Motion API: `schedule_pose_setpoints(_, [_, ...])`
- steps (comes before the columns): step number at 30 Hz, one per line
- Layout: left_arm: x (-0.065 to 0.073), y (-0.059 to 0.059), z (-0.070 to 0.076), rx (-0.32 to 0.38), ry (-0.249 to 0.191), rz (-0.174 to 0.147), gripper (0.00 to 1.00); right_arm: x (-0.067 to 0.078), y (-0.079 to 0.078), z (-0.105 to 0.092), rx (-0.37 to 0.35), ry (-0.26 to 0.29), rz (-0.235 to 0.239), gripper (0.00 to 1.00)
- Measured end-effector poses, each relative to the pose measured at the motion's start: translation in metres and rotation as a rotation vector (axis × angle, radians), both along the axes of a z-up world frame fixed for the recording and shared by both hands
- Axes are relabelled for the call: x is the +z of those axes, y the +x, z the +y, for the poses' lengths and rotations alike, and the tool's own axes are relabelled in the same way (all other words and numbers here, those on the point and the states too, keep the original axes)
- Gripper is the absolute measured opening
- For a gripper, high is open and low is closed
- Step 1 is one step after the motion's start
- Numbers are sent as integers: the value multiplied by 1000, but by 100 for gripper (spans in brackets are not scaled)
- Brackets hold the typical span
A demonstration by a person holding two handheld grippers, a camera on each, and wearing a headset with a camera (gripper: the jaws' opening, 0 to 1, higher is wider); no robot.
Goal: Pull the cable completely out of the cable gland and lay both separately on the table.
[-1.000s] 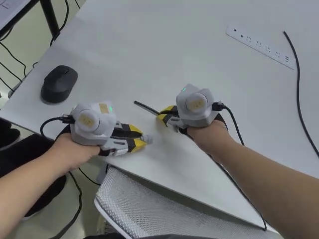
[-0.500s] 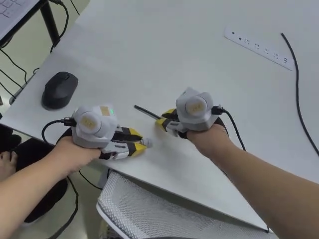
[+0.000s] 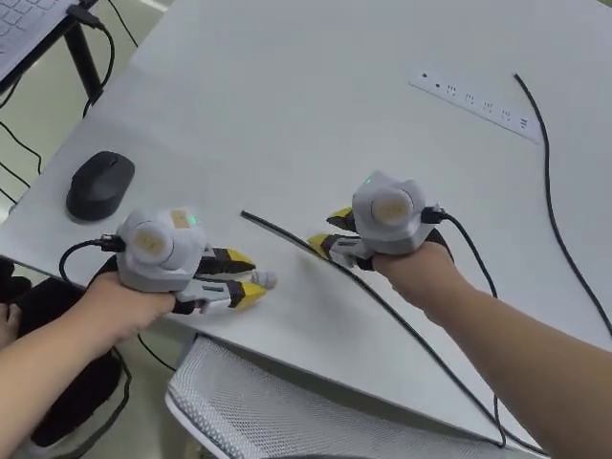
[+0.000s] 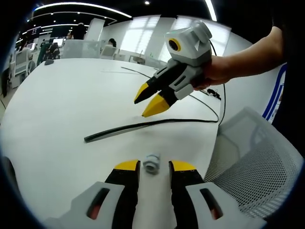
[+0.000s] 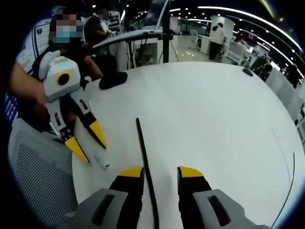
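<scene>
The small grey cable gland (image 4: pixel 151 163) lies on the white table (image 3: pixel 287 105) between the tips of my left gripper (image 4: pixel 153 164), whose jaws stand apart with a gap on each side of it. From above, the gland (image 3: pixel 265 280) sits just past the left gripper (image 3: pixel 251 274), near the table's front edge. The black cable (image 3: pixel 382 304) lies free on the table, its end pointing left. It runs between the spread jaws of my right gripper (image 5: pixel 160 171), which hovers over the cable (image 5: pixel 141 143) without pinching it. Gland and cable lie apart.
A black mouse (image 3: pixel 99 185) sits at the left of the table. A white power strip (image 3: pixel 473 100) with a black cord (image 3: pixel 550 191) lies at the far right. A mesh chair back (image 3: pixel 287 411) stands just below the table's front edge.
The right gripper's jaws have spread and let go of the cable, which now lies on the table. The left gripper has hardly moved. The camera has shifted.
</scene>
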State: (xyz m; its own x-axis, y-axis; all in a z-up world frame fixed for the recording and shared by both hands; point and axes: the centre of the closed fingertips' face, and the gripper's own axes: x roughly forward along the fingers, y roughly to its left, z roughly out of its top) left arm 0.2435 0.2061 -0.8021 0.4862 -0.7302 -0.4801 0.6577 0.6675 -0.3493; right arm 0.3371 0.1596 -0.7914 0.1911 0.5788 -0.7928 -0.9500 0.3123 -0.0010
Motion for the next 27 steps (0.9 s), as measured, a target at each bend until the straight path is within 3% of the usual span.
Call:
schedule_pose_setpoints(5, [10,-2,0,33,-1,-2,30,12,0,-21,-1,14,-31,28])
schedule_pose_setpoints(17, [42,-8,-6,39,8,0,36,51,-15,-77,-98,122,-22,45])
schedule_pose_setpoints(19, [50,-7,-8,38,12,-2,38,61,-19,-89,-146,170,2,47])
schedule_pose_setpoints(27, [70,-10,-14,44,14,-14,44,93,-29,-128,-235,273,-11,53])
